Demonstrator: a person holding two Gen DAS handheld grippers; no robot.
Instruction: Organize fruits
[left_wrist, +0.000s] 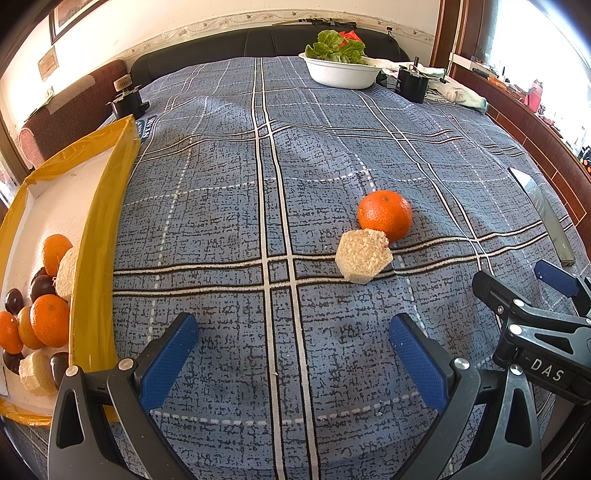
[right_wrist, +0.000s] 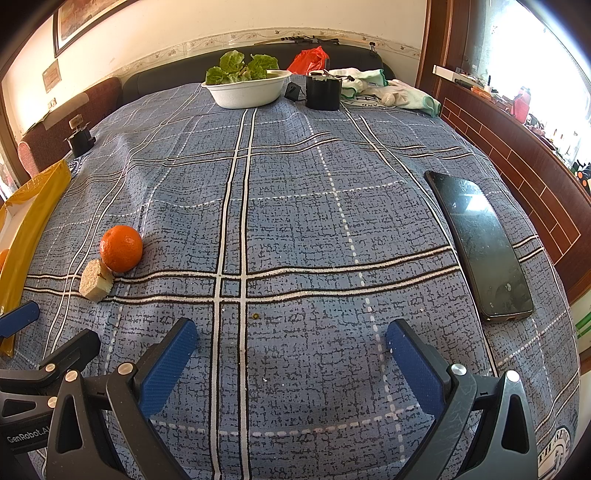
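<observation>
so far left there's the box (left_wrist: 107, 206) with yellow walls and a white floor, and it already has a bunch of fruit in it: oranges (left_wrist: 50, 319), some dark round fruits (left_wrist: 42, 286) and a couple of pale foam-looking chunks (left_wrist: 68, 271), all piled toward the near end. behind the box, a small black gadget (left_wrist: 127, 101) sits near the cloth's edge. everything's on a blue plaid cloth (left_wrist: 229, 206). the left gripper (left_wrist: 293, 352) hangs low over bare cloth just beside the box, jaws spread wide with nothing between the blue pads. a bit ahead and to its right, one orange (left_wrist: 385, 214) is out on the cloth with a pale chunk (left_wrist: 364, 260) touching its near side, both well apart from the box. from the right wrist view that same pair sits off to the left, orange (right_wrist: 121, 248) and chunk (right_wrist: 95, 280) right against each other. the right gripper (right_wrist: 291, 352) is just beside the left one, also over bare cloth, jaws wide and empty too. way at the back there's a white bowl (right_wrist: 246, 92) with leafy greens (right_wrist: 240, 68), then a black can-shaped thing (right_wrist: 323, 94), a red bag (right_wrist: 308, 59) and some pale green-edged cloths (right_wrist: 391, 92). over on the right side a dark phone (right_wrist: 480, 243) lies flat, screen up, near the cloth's edge, with a brown tiled wall (right_wrist: 524, 177) running alongside
</observation>
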